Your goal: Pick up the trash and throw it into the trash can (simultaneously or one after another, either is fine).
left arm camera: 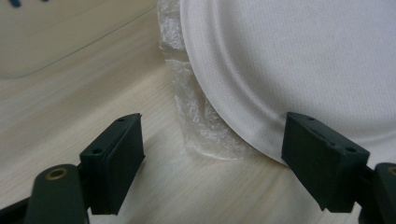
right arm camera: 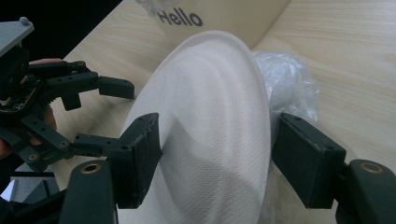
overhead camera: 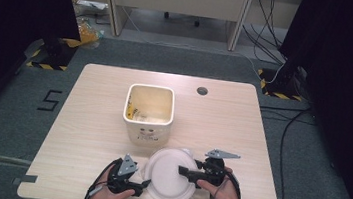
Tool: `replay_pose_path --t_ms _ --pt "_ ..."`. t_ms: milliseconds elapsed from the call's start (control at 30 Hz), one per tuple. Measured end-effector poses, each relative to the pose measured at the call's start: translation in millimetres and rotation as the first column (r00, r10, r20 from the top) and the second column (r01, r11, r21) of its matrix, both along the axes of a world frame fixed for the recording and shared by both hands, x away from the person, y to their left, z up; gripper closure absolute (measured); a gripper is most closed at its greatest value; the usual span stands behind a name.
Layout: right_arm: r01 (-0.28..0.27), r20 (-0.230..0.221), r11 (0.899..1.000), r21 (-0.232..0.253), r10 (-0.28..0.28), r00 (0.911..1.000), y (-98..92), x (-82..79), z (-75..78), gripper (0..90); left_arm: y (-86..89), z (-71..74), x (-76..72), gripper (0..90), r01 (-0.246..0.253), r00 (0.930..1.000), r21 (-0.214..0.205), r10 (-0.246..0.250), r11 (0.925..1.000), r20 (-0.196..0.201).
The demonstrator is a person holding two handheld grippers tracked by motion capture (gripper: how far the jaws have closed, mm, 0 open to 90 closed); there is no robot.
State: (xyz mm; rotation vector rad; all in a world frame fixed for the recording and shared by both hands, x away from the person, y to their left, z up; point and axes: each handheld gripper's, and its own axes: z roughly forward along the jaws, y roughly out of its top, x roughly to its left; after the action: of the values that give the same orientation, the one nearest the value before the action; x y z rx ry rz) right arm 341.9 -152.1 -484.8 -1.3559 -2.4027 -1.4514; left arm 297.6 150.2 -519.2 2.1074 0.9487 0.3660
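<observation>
Lying between both tongs, the paper plate [overhead camera: 171,175] has right tongs [overhead camera: 182,171] straddling its rim ungripped, left tongs [overhead camera: 144,183] open beside it.

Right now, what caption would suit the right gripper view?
Right gripper straddling the paper plate's rim, crinkled plastic beneath, left gripper open alongside.

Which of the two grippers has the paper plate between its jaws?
The right gripper: its open jaws straddle the white paper plate. The left gripper sits open beside the plate's rim.
</observation>
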Motion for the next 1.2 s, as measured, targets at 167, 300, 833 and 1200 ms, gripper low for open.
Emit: replay_pose_path --t_ms 167,300,833,1200 --pt "-0.007 -0.001 1.0 0.002 0.007 1.0 6.8 0.5 0.2 31.7 9.2 -1.9 -0.6 20.3 -0.022 0.9997 -0.018 0.022 0.9996 -0.01" --pt "0.006 0.016 1.0 0.008 -0.006 0.9999 1.0 0.9 4.5 28.8 12.9 -0.2 -2.0 20.9 -0.019 0.9998 -0.021 0.019 0.9996 -0.01" --pt "0.026 0.112 1.0 0.004 -0.026 0.9933 -28.9 -10.6 28.0 34.8 27.9 5.9 -4.4 21.3 -0.029 0.9988 -0.046 0.027 0.9985 -0.041" --pt "-0.052 0.102 0.998 -0.039 0.056 0.9932 -10.2 -15.6 23.9 41.5 17.9 -2.2 -8.2 21.2 -0.024 0.9997 0.031 0.024 0.9992 0.009"
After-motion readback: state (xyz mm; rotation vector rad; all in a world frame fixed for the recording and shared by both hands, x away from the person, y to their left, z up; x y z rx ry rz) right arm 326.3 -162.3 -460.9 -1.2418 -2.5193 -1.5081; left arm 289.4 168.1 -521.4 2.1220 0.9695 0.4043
